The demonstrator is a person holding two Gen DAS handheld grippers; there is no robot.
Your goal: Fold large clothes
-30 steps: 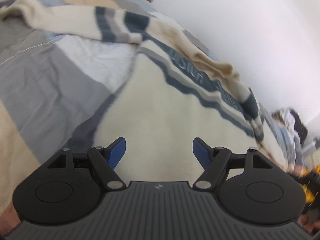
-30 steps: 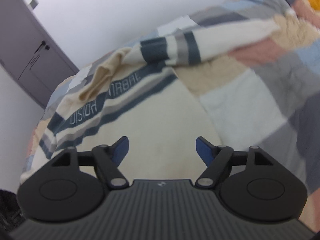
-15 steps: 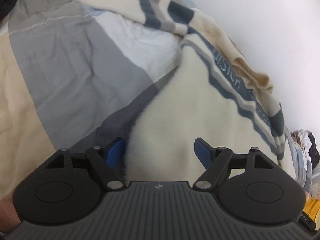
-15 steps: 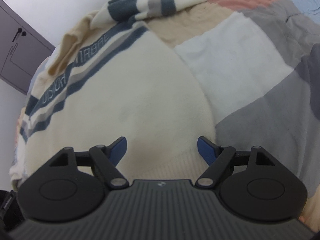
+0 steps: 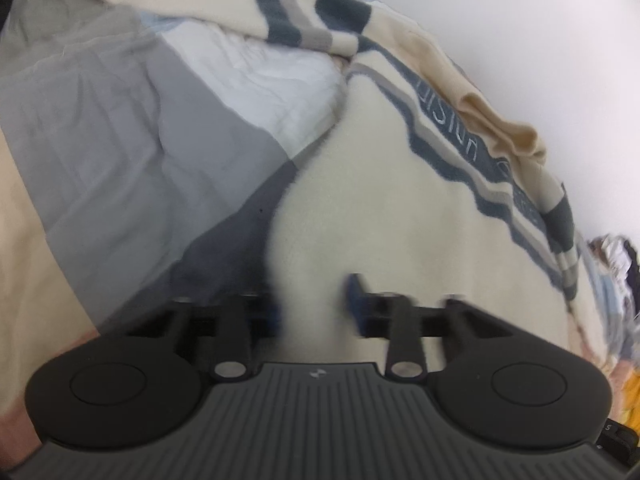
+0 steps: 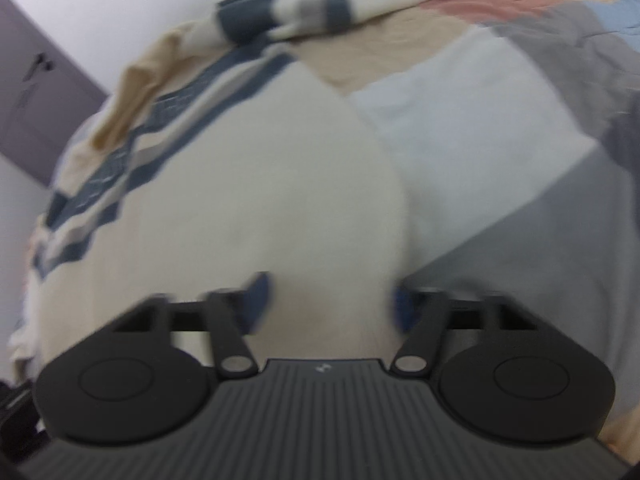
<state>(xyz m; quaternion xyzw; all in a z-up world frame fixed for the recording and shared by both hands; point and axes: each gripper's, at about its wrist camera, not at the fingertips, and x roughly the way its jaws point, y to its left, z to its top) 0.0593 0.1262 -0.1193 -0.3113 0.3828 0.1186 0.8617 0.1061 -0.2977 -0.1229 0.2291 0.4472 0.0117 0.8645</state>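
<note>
**Both grippers closing on the hem corners of the sweater**

The left gripper point(image 5: 314, 300) points down at the near edge of the cream sweater point(image 5: 380, 200). Its jaws have just been closing, and the left corner of the hem stands between the blue pads point(image 5: 354, 294). The picture is blurred there, so I cannot tell if the pads already press on the cloth. The right gripper point(image 6: 328, 300) is in the same condition on the other side: its jaws have just been closing too, the right corner of the sweater point(image 6: 260, 184) lies between its pads point(image 6: 258, 296), and the blur hides whether contact is made.

The sweater lies spread on a patchwork bedspread point(image 5: 120, 152) in grey, white and beige, with the hem toward the grippers. Its dark blue and grey chest stripe point(image 5: 460, 148) with lettering runs across the far part, and one striped sleeve point(image 5: 300, 24) reaches out over the bedspread. Behind the bed there is a white wall point(image 5: 540, 40), and a grey door point(image 6: 36, 92) shows in the right wrist view.

I judge that the step in hand is to take hold of the two bottom corners for the first fold. The next move calls for a firm pinch on both corners, then an equal lift of both hands and a carry of the hem toward the stripe, so that the edge stays straight. The knit looks thick and soft, so a weak pinch may slip.
</note>
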